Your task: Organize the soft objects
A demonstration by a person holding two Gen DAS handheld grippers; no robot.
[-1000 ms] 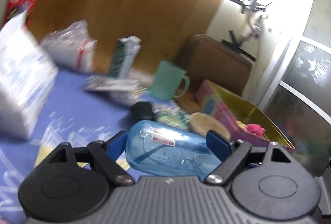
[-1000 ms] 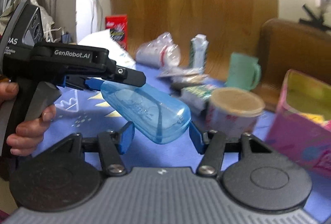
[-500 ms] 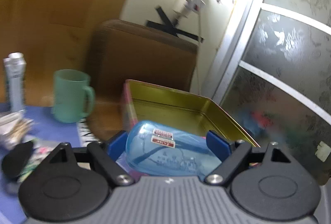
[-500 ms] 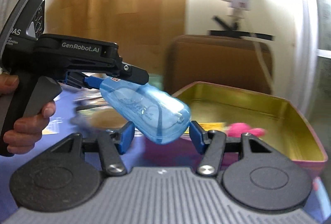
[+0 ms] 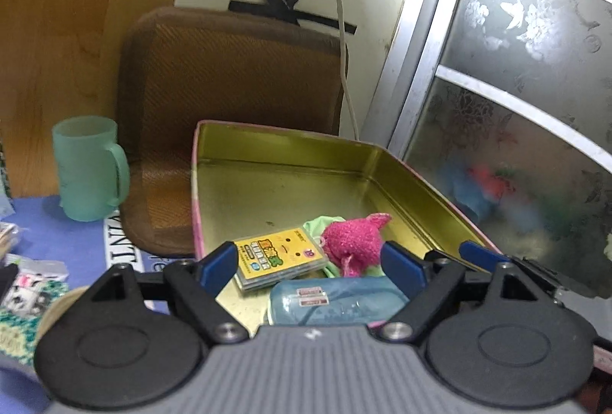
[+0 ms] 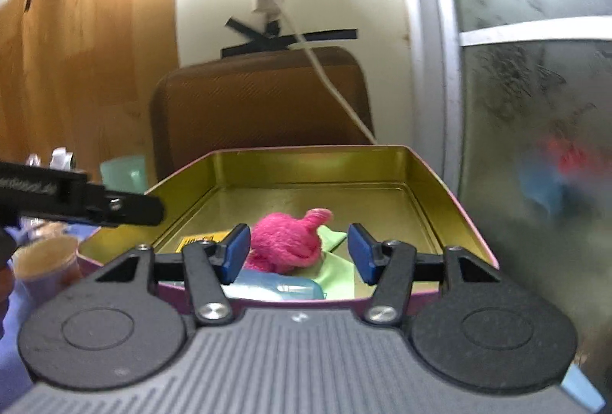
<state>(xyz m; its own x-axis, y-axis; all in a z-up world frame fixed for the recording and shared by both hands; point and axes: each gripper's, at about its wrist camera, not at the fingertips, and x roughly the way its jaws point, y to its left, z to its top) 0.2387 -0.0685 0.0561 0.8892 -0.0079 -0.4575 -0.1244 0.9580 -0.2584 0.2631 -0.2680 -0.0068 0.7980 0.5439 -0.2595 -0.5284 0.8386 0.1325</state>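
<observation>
Left gripper (image 5: 308, 259) spread wide, empty; blue case (image 5: 336, 301) lies in the gold tin (image 5: 290, 181) just below and between its fingers. Right gripper (image 6: 298, 251) also apart, holding nothing, poised over the tin's near wall. Pink plush (image 6: 288, 240) sits straight ahead between the right fingers, on green cloth (image 6: 336, 268); yellow card pack (image 5: 277, 257) beside it. Green mug (image 5: 90, 167) and brown cushion (image 5: 229, 77) beyond, left of the tin.
</observation>
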